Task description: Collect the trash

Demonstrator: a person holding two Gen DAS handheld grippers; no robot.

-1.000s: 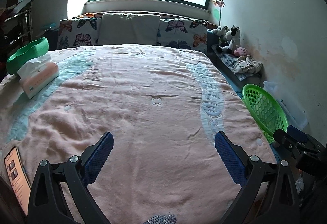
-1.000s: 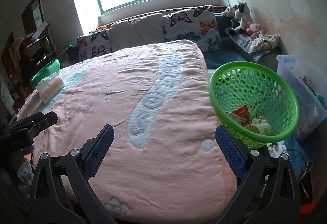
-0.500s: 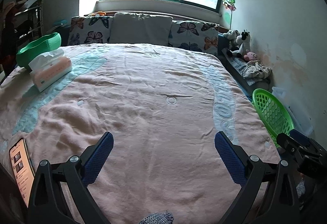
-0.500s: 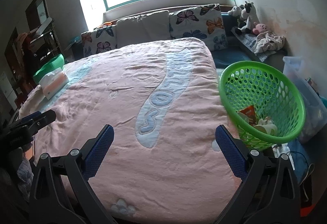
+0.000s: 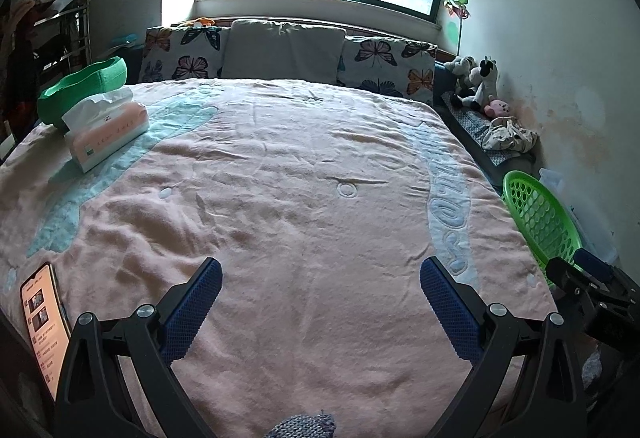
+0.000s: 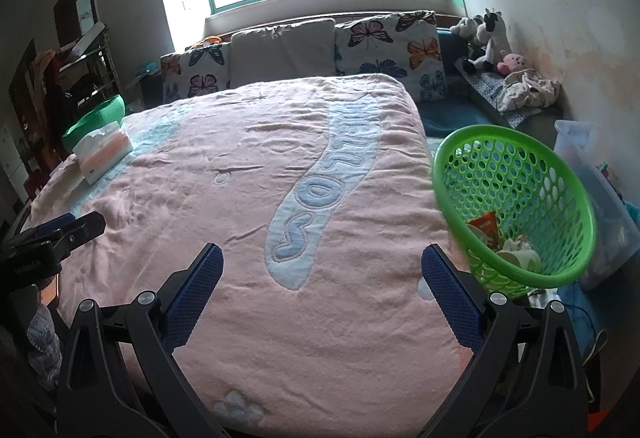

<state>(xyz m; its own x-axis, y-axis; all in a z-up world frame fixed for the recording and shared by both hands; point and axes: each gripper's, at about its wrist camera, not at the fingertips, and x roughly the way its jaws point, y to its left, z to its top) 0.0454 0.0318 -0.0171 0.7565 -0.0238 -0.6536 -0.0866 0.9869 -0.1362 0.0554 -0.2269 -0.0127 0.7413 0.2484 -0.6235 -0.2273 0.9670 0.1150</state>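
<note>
Both sets of jaws stand wide apart with nothing between them. My left gripper (image 5: 320, 290) hangs over the near end of the pink blanket (image 5: 288, 178), and my right gripper (image 6: 322, 278) hangs over the same blanket closer to its right edge. Each camera catches the other tool: the right gripper's dark body shows at the blanket's near right corner in the left wrist view, and the left one shows at the blanket's near left edge in the right wrist view.

Taking the blanket as my landmark, the green mesh basket (image 6: 516, 206) sits just off its right edge, tilted with its mouth toward me. Inside, low in the basket, I see the trash: a red-orange wrapper (image 6: 486, 226) and some pale crumpled paper (image 6: 520, 254) (what the paper is exactly, I cannot tell). From the left wrist camera only the basket's rim and wall (image 5: 536, 210) show.

On the blanket's far left part lies a pink tissue pack (image 5: 106, 130) with a white sheet sticking up, and touching it from behind is a green bowl (image 5: 80, 86). A phone (image 5: 42, 322) with a lit screen lies at the blanket's near left corner. Beyond the blanket's far end, butterfly pillows (image 5: 386, 64) flank a grey cushion (image 5: 282, 52). Right of that far end, plush toys (image 6: 484, 38) stand against the wall, with a crumpled cloth (image 6: 528, 90) just beside them. A clear plastic bin (image 6: 600, 198) stands behind the basket.
</note>
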